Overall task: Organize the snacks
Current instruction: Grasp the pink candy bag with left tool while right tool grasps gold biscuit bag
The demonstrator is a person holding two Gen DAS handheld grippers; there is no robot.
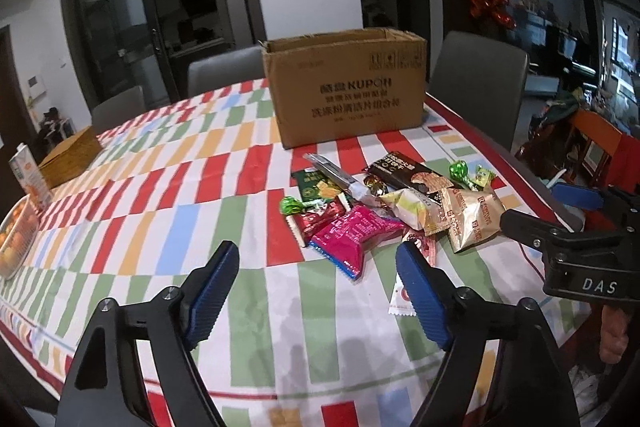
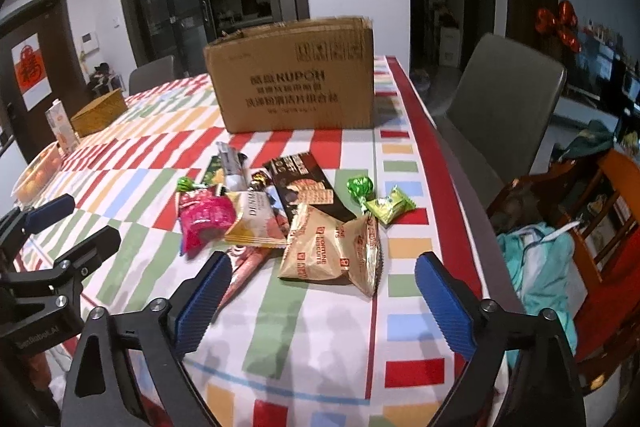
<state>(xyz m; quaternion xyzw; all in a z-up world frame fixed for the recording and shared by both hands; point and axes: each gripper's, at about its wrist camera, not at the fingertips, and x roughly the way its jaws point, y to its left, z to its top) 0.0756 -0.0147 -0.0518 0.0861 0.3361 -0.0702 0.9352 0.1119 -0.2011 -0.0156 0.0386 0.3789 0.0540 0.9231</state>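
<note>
**Snack pile loose on table; both grippers apart and empty**

Snacks lie in one heap on the striped tablecloth (image 1: 224,195), between the grippers and an open cardboard box (image 1: 344,87) that stands farther back. Nothing lies between heap and box.

Heap contents: a pink packet (image 1: 352,235) nearest the left gripper; gold biscuit bags (image 2: 332,251) nearest the right gripper; a dark biscuit tray (image 2: 304,187) behind them; a cream pouch (image 2: 256,219) overlapping the pink packet's neighbours; a silver stick pack (image 1: 332,175) lying across a green packet (image 1: 316,187). Green-wrapped sweets (image 2: 360,189) sit apart at the heap's right edge, near the table's red border.

Left gripper (image 1: 318,267): jaws apart, nothing between them, above bare cloth just short of the pink packet. A white-and-red wrapper lies partly hidden behind its right finger.

Right gripper (image 2: 322,279): jaws apart, nothing held, the gold bags in line beyond the fingertips; contact not seen.

Surroundings: grey chairs (image 2: 500,107) at the far and right sides; a wooden box (image 1: 72,157), a carton (image 1: 30,175) and a fruit bowl (image 1: 16,239) at the table's left end, well apart from the heap.
</note>
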